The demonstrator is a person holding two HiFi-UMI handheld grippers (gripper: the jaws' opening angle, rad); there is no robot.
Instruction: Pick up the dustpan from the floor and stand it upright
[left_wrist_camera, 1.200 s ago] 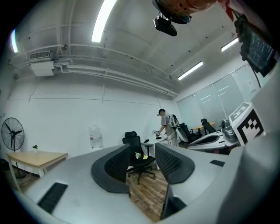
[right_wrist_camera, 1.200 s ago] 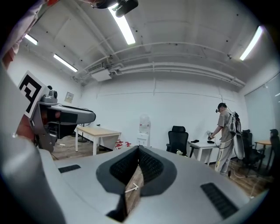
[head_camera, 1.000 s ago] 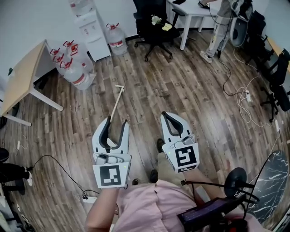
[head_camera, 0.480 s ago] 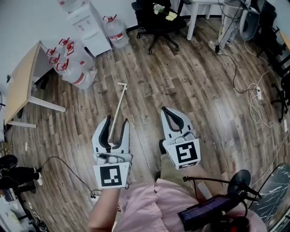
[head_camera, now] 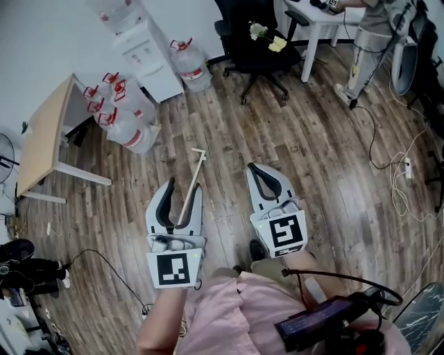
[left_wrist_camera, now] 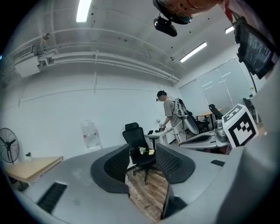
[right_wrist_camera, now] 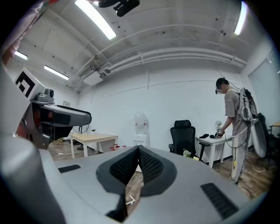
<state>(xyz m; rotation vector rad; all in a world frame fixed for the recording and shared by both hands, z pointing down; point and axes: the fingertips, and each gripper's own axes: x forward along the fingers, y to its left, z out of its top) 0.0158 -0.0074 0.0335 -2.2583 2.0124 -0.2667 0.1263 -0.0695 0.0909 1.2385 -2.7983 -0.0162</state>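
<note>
The dustpan shows only as a long pale handle [head_camera: 189, 187] lying flat on the wooden floor, with its hooked end pointing away from me; the pan itself is hidden. My left gripper [head_camera: 182, 186] hovers level over the handle, jaws open and nothing between them. In the left gripper view the left gripper [left_wrist_camera: 152, 151] frames only floor and a chair. My right gripper [head_camera: 258, 168] is held level to the right of the handle, shut and empty. Through the right gripper [right_wrist_camera: 138, 149], a bit of the handle's end [right_wrist_camera: 130, 200] shows below the jaws.
Several water bottles [head_camera: 128, 118] and a water dispenser [head_camera: 149, 52] stand ahead on the left beside a wooden table [head_camera: 45, 132]. A black office chair [head_camera: 257, 41], a white desk [head_camera: 326, 21] and a person [head_camera: 374, 35] are further back. Cables [head_camera: 402, 173] trail on the right.
Both grippers have travelled forward over the floor. The dustpan handle now lies closer to me, its length showing between the left gripper's jaws. Neither gripper's jaws have changed.
</note>
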